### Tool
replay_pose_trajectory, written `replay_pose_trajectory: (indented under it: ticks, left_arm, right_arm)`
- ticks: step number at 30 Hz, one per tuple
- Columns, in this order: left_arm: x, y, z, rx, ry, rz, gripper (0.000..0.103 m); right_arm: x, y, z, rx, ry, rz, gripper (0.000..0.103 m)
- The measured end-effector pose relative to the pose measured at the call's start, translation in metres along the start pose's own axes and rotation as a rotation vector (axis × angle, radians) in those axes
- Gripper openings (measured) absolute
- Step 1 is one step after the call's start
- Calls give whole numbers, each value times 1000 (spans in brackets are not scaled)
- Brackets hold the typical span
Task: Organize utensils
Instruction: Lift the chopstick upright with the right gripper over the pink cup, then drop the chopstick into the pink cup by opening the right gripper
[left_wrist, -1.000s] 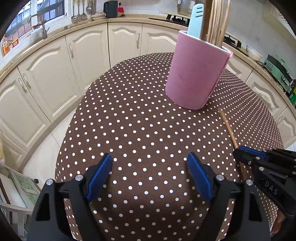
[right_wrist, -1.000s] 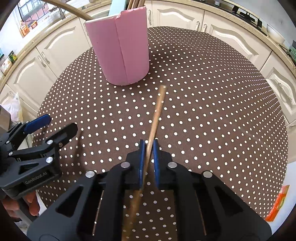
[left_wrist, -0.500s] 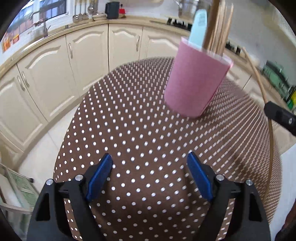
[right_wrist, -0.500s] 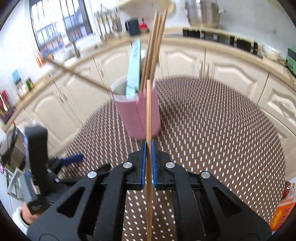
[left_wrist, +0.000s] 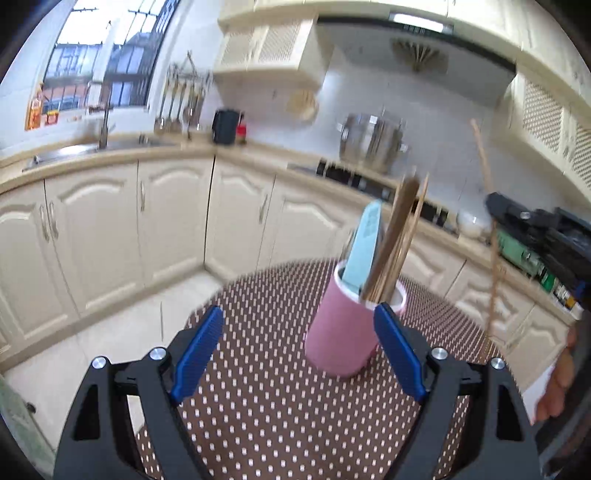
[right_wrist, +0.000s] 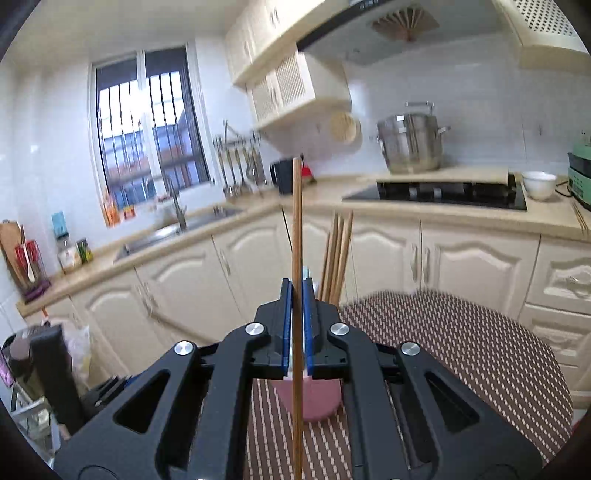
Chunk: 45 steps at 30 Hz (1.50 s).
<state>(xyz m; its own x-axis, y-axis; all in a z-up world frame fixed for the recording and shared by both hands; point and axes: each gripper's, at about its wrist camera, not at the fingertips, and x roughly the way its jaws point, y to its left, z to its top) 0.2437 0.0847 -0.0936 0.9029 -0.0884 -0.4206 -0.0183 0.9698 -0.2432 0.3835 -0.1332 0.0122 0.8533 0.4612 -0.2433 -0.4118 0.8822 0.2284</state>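
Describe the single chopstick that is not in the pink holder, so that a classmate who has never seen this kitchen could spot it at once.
Find the table with the brown polka-dot cloth and the pink holder on it. Just in front, the right gripper is shut on one wooden chopstick. It stands upright alone in the air, while the other chopsticks lean together inside the holder.

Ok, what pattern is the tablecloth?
Brown tablecloth with white polka dots, clearest in the left wrist view.

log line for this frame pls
left gripper: open, empty | right gripper: shut on chopstick, upright | pink cup: on table, holds chopsticks | step: insert pending
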Motion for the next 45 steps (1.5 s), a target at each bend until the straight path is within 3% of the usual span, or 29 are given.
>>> replay_pose_trajectory:
  ticks: [8, 14, 23, 34, 36, 37, 38, 39, 45]
  left_arm:
    - [10, 8, 11, 13, -81, 41, 82]
    - [16, 12, 14, 9, -111, 65, 82]
    - [30, 15, 19, 9, -109, 87, 82]
    - [10, 8, 21, 12, -107, 105, 82]
    - [2, 7, 22, 11, -107, 105, 82]
    - [-1, 6, 22, 13, -106, 104, 82]
    - [-6, 5, 23, 18, -103, 108, 82]
    - [-11, 5, 23, 21, -104, 111, 82]
    - [-47, -1, 25, 37, -126, 107, 82]
  right_arm:
    - [20, -4, 7, 36, -178, 11, 6]
    - [45, 0, 5, -16, -208, 3, 6]
    - [58, -5, -24, -16, -113, -4, 6]
    - [45, -3, -38, -37, -26, -23, 8]
    - [39, -1, -37, -34, -20, -31, 16]
    - [35, 0, -37, -32, -22, -35, 28]
    - [30, 0, -37, -29, -27, -41, 46]
    - [22, 1, -35, -27, -37, -45, 50]
    - [-16, 8, -31, -25, -27, -70, 53]
